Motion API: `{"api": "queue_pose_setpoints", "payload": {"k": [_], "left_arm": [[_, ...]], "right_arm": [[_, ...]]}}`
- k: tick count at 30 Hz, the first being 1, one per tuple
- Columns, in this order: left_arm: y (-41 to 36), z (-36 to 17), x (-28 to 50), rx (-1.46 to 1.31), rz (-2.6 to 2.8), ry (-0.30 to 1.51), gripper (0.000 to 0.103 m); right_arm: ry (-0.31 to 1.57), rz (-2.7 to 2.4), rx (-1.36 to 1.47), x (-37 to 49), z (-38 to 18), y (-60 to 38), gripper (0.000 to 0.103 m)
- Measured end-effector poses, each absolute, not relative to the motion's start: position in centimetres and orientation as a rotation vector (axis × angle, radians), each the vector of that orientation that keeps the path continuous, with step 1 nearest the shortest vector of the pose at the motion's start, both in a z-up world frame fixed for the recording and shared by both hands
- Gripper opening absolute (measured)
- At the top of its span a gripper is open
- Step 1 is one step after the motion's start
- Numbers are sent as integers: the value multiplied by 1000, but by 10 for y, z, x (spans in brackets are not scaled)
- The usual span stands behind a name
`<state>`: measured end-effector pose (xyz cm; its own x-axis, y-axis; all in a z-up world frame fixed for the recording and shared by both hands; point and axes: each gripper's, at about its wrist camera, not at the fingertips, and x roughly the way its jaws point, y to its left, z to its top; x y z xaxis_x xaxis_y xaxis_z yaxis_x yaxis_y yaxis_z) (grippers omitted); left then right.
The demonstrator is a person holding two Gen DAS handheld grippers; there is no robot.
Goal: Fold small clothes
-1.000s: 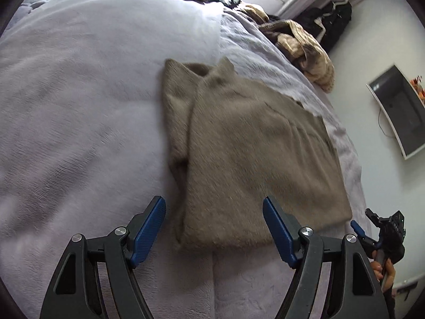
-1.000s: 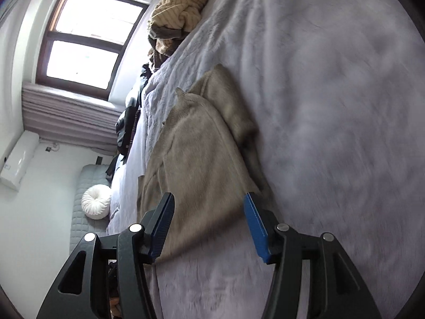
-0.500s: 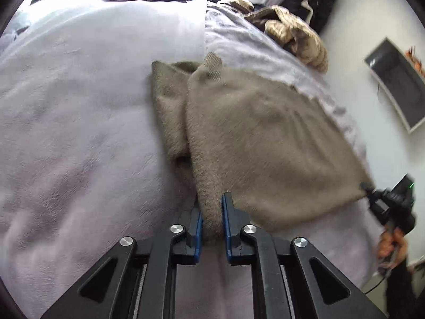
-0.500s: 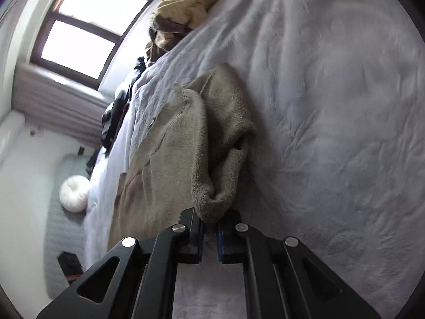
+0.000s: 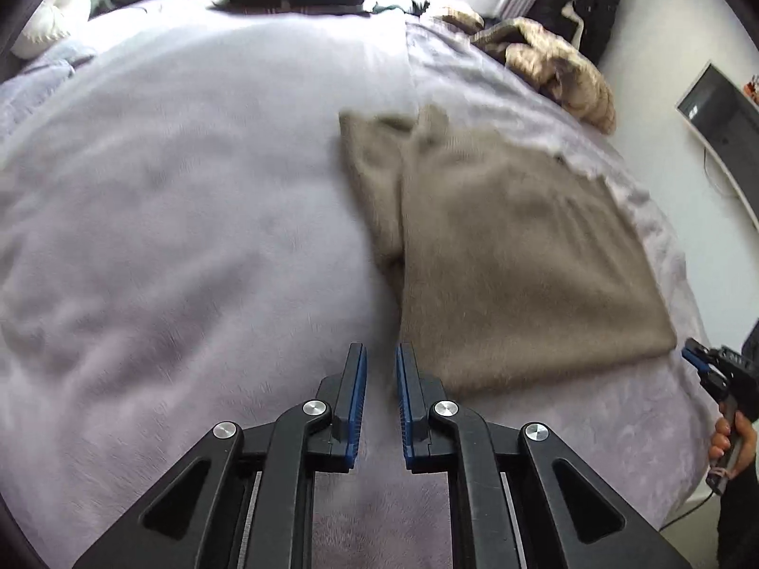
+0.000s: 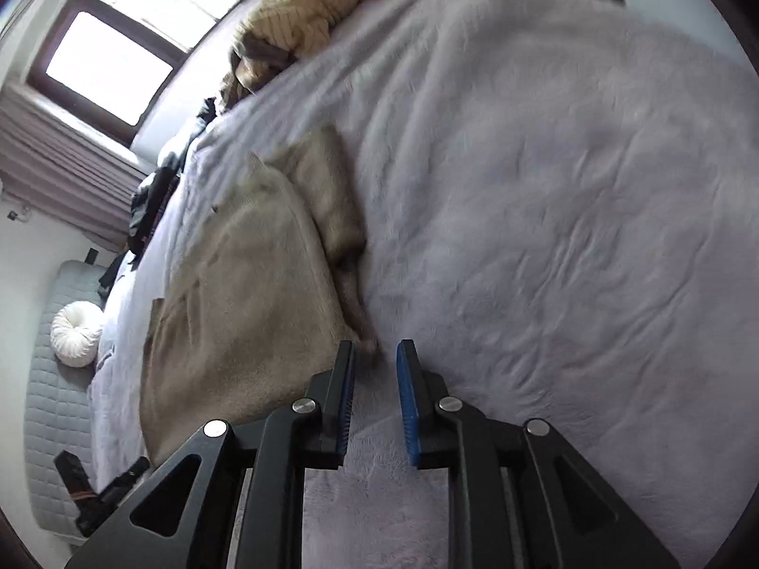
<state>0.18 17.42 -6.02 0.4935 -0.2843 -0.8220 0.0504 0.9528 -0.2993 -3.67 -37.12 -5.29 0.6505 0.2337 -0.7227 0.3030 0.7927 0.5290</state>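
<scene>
On a bed covered by a pale lilac blanket [image 5: 189,199] lies a folded tan sweater [image 5: 512,256], spread flat, with a narrower folded strip running along its side toward the middle of the blanket. The left gripper [image 5: 379,379] hovers just off the sweater's near corner, over bare blanket. Its jaws stand a narrow gap apart, blue pads facing each other, with nothing between them. The right gripper [image 6: 375,379] sits at another near corner of the sweater [image 6: 246,294], its jaws likewise only slightly parted and holding nothing; the sweater's tip lies just beyond the gap, and whether it touches a finger cannot be told. From the left wrist view, the right gripper [image 5: 716,370] also shows beyond the sweater's far side, held in a hand [image 5: 733,441]. Past the sweater, toward the window [image 6: 118,33], a heap of striped beige clothing [image 5: 555,66] rests on the blanket. A round white cushion [image 6: 76,334] sits off the bed's edge.
</scene>
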Motion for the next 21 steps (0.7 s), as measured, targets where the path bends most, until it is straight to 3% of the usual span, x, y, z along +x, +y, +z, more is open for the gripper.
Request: {"api": "queue_pose_setpoints", "payload": {"k": [7, 13, 14, 19, 21], "left_arm": [[143, -33, 51, -235, -236, 959, 14], [109, -69, 100, -197, -132, 1035, 14], [112, -81, 104, -204, -116, 1060, 14], [129, -83, 88, -238, -191, 1039, 14], [131, -76, 78, -209, -195, 1033, 14]], "right_arm": [[879, 43, 631, 13, -36, -360, 22], [981, 36, 567, 48, -67, -331, 22], [1003, 13, 556, 50, -75, -332, 17], [973, 48, 668, 31, -90, -353, 14], [956, 61, 704, 20, -86, -359, 18]]}}
